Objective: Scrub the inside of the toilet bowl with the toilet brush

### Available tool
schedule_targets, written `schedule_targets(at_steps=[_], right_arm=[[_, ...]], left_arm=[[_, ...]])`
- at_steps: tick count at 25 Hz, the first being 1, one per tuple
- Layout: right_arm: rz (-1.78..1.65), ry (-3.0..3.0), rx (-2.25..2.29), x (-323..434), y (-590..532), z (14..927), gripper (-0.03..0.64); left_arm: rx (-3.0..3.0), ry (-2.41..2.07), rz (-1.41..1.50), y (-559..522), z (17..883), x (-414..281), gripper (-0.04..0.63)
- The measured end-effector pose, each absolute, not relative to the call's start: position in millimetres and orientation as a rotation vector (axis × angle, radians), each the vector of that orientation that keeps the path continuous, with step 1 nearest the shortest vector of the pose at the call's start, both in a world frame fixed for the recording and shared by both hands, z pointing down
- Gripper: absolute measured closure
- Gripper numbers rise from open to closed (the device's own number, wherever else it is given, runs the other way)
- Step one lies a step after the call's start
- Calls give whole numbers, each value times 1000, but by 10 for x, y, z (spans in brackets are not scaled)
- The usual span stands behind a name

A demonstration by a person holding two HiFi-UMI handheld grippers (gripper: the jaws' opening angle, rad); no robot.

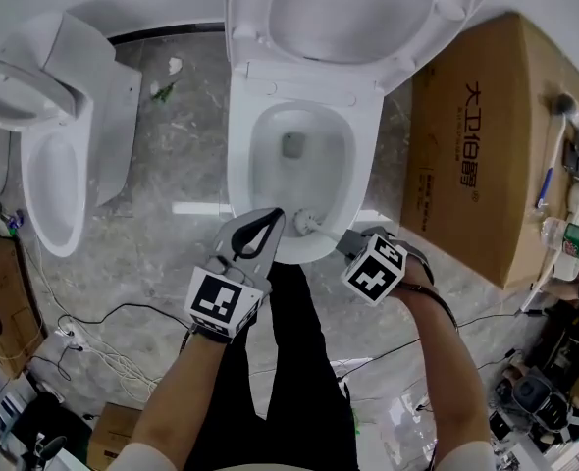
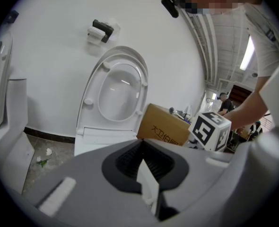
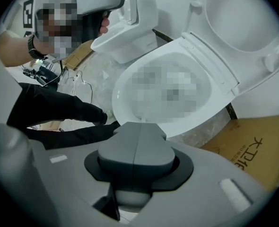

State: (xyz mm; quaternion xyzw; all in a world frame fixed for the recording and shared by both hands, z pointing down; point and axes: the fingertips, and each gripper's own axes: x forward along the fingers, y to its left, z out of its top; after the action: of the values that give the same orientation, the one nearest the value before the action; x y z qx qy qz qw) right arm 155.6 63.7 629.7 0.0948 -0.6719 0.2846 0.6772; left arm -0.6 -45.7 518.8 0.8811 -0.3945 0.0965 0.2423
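– White bowl on your feed?
– Yes. On my head view the toilet bowl (image 1: pixel 321 165) sits dead centre, its lid (image 1: pixel 353 8) tipped up against the wall. A second toilet (image 1: pixel 59 155) stands well to its left, and a brown cardboard box (image 1: pixel 486 135) is just beside it on the right.
– Where's the toilet brush?
– The toilet brush (image 1: pixel 307 222) is at the near inner side of the bowl. Its pale head points left and its handle runs back to my right tool (image 1: pixel 348 243). I can't tell whether the head touches the porcelain.
– Has that tool got it?
– In the right gripper view the jaws are pressed together, with one seam down the middle. A pale rounded piece shows just under them, and I read that as the handle, so the tool is clamped on the brush. The bowl's rim lies just beyond the jaw tips.
– And the other side?
– My left tool (image 1: pixel 262 232) hovers over the near rim, just left of the brush head. In the left gripper view its jaws stand apart, with the black ribbed lining exposed. A thin white sliver stands in the gap, but I can't tell what it is. Past it I see the raised lid, the box and the right tool's marker cube (image 2: pixel 210 130).
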Motion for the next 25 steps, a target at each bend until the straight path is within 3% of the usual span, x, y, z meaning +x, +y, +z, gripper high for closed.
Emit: schedule_targets(at_steps=[25], right_arm=[[592,-1366,478,1697,140,6339,449]], left_arm=[[2366,-1108,240,-460,5266,-197,590]])
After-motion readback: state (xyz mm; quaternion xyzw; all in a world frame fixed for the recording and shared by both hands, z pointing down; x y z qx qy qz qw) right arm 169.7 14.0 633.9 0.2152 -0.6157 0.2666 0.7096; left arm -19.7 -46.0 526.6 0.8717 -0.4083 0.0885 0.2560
